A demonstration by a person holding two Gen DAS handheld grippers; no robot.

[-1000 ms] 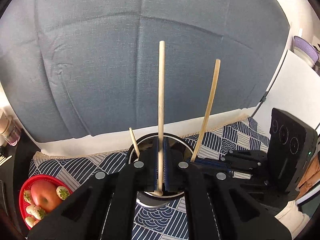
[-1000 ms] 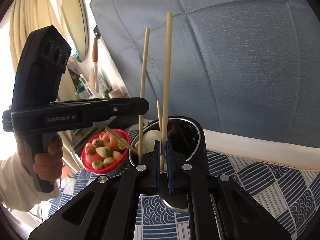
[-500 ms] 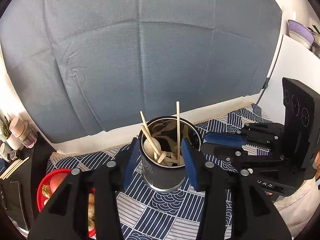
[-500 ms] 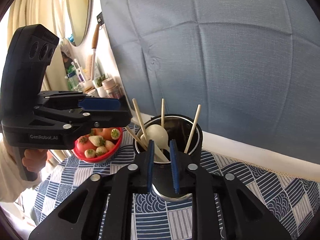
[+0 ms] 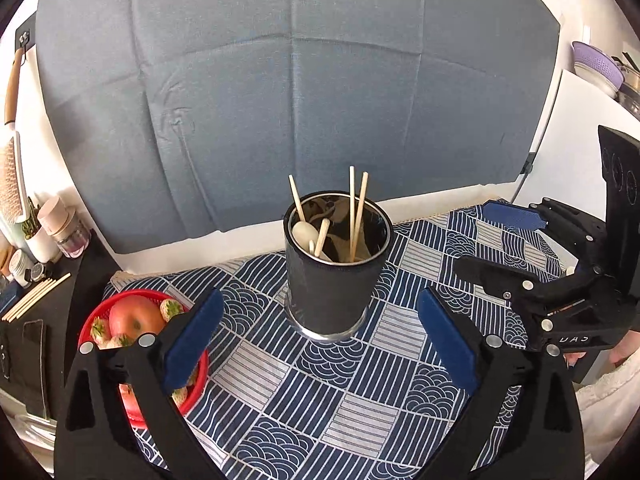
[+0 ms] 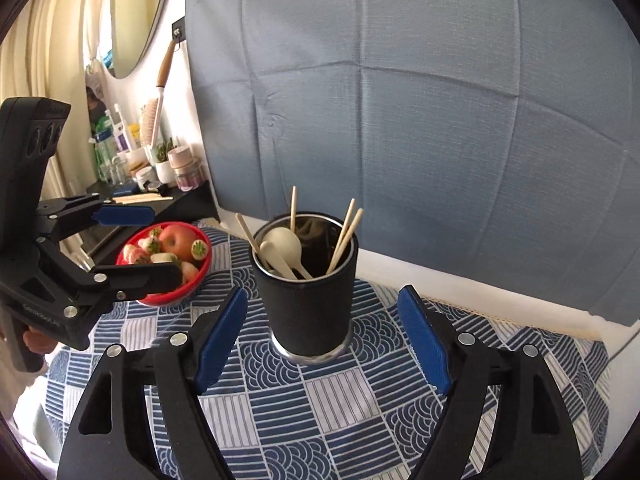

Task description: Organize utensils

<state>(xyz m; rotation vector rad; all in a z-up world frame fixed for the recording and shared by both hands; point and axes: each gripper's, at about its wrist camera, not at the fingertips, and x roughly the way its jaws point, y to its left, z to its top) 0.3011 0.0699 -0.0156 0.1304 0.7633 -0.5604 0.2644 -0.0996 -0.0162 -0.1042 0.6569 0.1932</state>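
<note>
A black utensil cup (image 5: 331, 280) with a steel rim stands upright on the blue patterned cloth; it also shows in the right wrist view (image 6: 310, 304). Inside it stand several wooden chopsticks (image 5: 357, 212) (image 6: 344, 236) and a white spoon (image 5: 305, 234) (image 6: 282, 246). My left gripper (image 5: 320, 334) is open and empty, pulled back from the cup. My right gripper (image 6: 322, 338) is open and empty too, back from the cup. Each gripper shows in the other's view: the right one (image 5: 496, 240) at the right, the left one (image 6: 136, 242) at the left.
A red bowl (image 5: 98, 312) (image 6: 200, 276) of strawberries and an apple sits left of the cup. A black side shelf (image 6: 176, 200) holds jars, bottles and loose chopsticks (image 5: 34, 296). A blue-grey fabric backdrop (image 5: 296, 80) hangs behind the table.
Both grippers let go of their chopsticks into the cup, opened wide and drew back and up from it. The chopsticks now stand in the cup.
</note>
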